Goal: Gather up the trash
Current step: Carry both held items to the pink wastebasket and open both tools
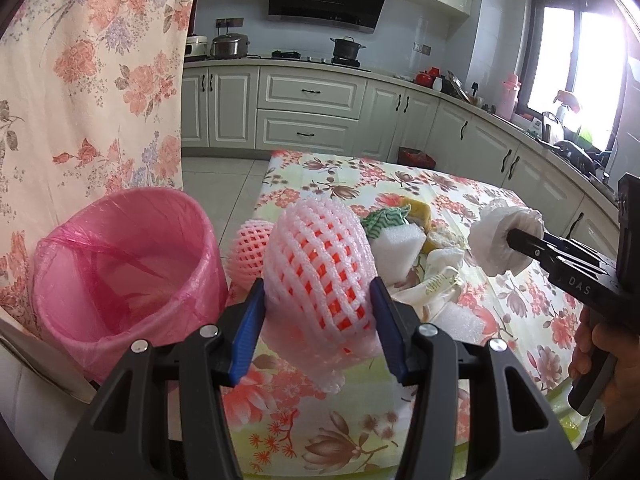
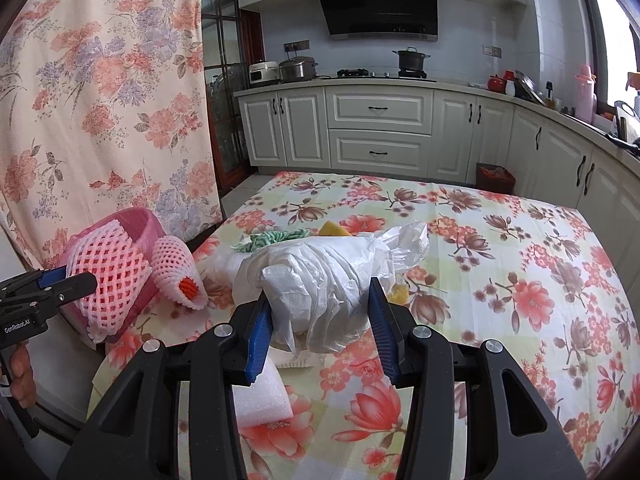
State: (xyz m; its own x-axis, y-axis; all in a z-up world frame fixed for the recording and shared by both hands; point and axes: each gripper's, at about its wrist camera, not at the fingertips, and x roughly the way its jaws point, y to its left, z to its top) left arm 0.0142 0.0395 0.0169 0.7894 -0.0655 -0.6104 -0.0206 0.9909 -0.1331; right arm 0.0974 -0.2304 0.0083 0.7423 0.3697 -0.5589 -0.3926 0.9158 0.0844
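Now both grippers carry trash: left gripper (image 1: 318, 312) pinches foam net (image 1: 320, 264), right gripper (image 2: 320, 316) pinches plastic wad (image 2: 328, 280), prob. bound for pink bin (image 1: 120, 264) at left.

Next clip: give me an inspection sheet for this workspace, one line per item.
Surface: table under floral tablecloth.
Job's things: pink-lined bin at the table's left edge; second foam net sleeve, white foam blocks, green cloth and yellow piece on the table.
Clutter: nothing seen.
Grippers: left gripper shut on foam fruit net; right gripper shut on white plastic bundle.
Cables: nothing seen.
Surroundings: floral curtain, kitchen cabinets, range hood.
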